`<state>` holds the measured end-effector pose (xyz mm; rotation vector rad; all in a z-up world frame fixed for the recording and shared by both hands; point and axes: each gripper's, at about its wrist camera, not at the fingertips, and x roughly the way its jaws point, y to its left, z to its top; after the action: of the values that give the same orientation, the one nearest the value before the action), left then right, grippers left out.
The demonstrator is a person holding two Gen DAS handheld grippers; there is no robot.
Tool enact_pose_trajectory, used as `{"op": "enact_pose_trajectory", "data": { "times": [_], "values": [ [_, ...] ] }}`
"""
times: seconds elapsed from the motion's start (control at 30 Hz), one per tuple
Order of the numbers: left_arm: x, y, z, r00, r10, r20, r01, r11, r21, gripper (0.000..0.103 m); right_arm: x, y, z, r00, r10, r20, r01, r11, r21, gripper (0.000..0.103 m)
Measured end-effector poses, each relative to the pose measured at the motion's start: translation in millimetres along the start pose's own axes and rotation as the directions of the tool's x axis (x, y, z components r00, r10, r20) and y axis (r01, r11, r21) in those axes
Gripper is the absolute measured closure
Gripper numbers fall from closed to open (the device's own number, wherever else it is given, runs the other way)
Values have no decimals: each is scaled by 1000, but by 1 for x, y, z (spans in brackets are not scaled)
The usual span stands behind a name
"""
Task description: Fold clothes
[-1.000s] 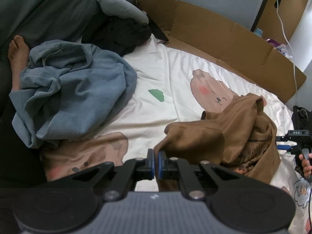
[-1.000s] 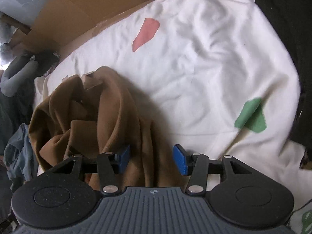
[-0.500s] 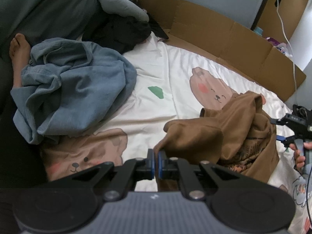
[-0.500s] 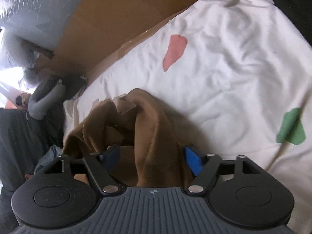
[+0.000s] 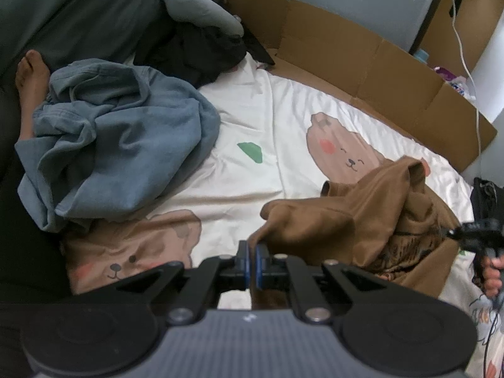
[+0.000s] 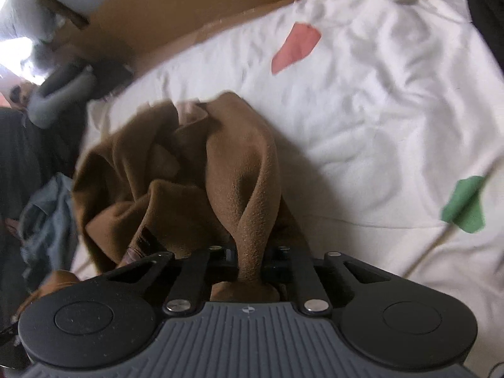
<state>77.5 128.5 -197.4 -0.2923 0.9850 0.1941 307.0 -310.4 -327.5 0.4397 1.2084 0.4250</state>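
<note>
A crumpled brown garment [image 5: 371, 220] lies on the white bear-print bedsheet [image 5: 267, 119]. My left gripper [image 5: 251, 263] is shut on one edge of it at the near side. My right gripper [image 6: 250, 266] is shut on a thick fold of the same brown garment [image 6: 242, 170], which bunches up between its jaws. The right gripper also shows at the far right of the left wrist view [image 5: 478, 236], held in a hand.
A crumpled blue garment [image 5: 116, 138] lies on the left of the bed beside a bare foot [image 5: 30, 75]. Dark clothes [image 5: 195, 50] and a grey pillow [image 5: 195, 9] lie at the back. Cardboard [image 5: 362, 60] lines the bed's far edge.
My right gripper has closed from open onto a fold of the brown garment. My left gripper has stayed shut on the garment's edge.
</note>
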Motion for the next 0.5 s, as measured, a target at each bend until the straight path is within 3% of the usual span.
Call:
{"op": "enact_pose_trajectory", "data": {
  "times": [0.3,0.5],
  "values": [
    [-4,-6,9,1000,-10,16,9,1000,21,99,-88,-29,-30,998,-37,53,35,999,35,96],
    [2,-11,1,998,-58,-13,59,998,20,99,-155,-60,-60,991,-106,84,98,991,95,97]
  ]
}}
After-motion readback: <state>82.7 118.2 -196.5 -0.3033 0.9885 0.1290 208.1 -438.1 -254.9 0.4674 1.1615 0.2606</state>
